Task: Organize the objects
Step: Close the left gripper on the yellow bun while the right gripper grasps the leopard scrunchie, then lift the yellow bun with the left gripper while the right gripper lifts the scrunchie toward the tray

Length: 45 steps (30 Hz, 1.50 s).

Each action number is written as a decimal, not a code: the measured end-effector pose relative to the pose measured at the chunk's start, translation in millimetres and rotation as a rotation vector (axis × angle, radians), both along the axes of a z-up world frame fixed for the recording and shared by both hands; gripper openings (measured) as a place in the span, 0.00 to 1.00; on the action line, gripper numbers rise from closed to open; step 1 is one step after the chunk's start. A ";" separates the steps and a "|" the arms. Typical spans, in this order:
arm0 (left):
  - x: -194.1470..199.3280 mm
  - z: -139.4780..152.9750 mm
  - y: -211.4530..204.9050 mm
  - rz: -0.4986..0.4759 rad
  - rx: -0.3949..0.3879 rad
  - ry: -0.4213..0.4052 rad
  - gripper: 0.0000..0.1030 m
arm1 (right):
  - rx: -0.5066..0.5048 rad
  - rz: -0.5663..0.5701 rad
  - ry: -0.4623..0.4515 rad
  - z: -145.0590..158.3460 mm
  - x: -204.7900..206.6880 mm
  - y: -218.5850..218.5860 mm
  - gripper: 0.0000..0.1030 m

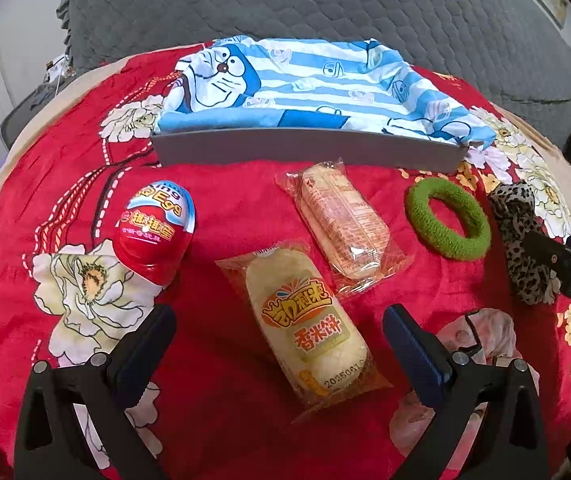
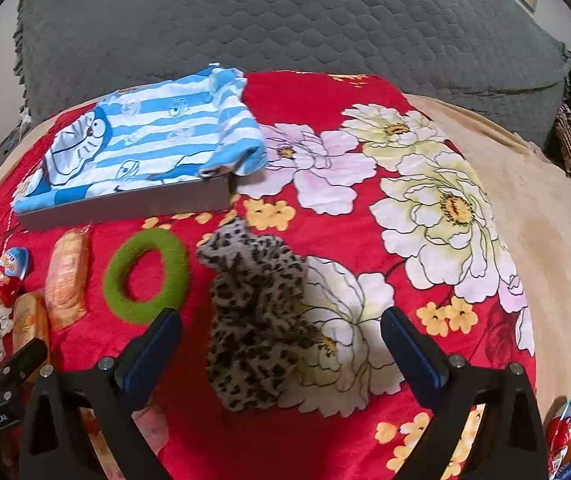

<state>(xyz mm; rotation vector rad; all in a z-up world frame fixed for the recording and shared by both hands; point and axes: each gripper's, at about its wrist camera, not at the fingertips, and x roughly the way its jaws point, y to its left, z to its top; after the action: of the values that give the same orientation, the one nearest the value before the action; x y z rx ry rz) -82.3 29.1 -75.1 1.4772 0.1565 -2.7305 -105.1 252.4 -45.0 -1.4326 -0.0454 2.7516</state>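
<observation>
Both hand-held grippers hovered wide open and empty over the red floral blanket (image 2: pixel 325 92): the left hand-held gripper (image 1: pixel 279 338) astride a rice-cracker packet (image 1: pixel 305 328), the right hand-held gripper (image 2: pixel 281 340) astride a leopard-print scrunchie (image 2: pixel 253 320). Beyond stood a grey tray (image 1: pixel 309 148) holding a blue striped cloth (image 1: pixel 309 84); bare blanket lay to its right.

Second red egg toy (image 2: pixel 564 436) cut off at frame edge, grey box (image 1: pixel 309 148) interior hidden under striped cloth (image 1: pixel 305 84)

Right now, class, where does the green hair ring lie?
The green hair ring lies flat on the red floral blanket, between the leopard-print scrunchie and an orange-wrapped snack, just before the grey box.
</observation>
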 end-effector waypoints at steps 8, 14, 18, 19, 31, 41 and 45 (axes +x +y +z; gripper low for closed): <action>-0.8 -3.3 4.6 -0.016 -0.012 0.000 0.90 | 0.014 -0.010 -0.011 -5.8 -7.6 4.3 0.85; -3.2 -7.0 1.1 -0.013 -0.005 -0.029 0.65 | 0.014 -0.004 -0.015 -7.6 -8.8 3.6 0.64; -1.7 -7.8 4.6 -0.030 -0.009 -0.031 0.54 | -0.002 0.019 -0.030 -10.4 -9.4 1.3 0.45; -1.3 -7.7 5.2 -0.035 -0.009 -0.031 0.52 | -0.017 0.031 -0.035 -11.0 -9.5 0.8 0.38; -1.2 -6.8 -3.7 -0.047 0.039 -0.045 0.42 | -0.093 0.067 -0.033 -8.6 -6.1 -2.1 0.13; 3.8 5.2 -4.8 -0.049 0.012 -0.012 0.41 | -0.140 0.089 -0.025 -1.6 1.0 -5.7 0.10; 6.0 9.3 -5.1 -0.052 0.012 -0.006 0.40 | -0.151 0.098 -0.012 4.3 7.3 -7.7 0.09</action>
<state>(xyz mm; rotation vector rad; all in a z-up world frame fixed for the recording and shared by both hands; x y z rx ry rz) -76.3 24.0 -65.7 1.5134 0.1368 -2.7696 -97.8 244.7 -40.7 -1.5214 0.0970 2.8811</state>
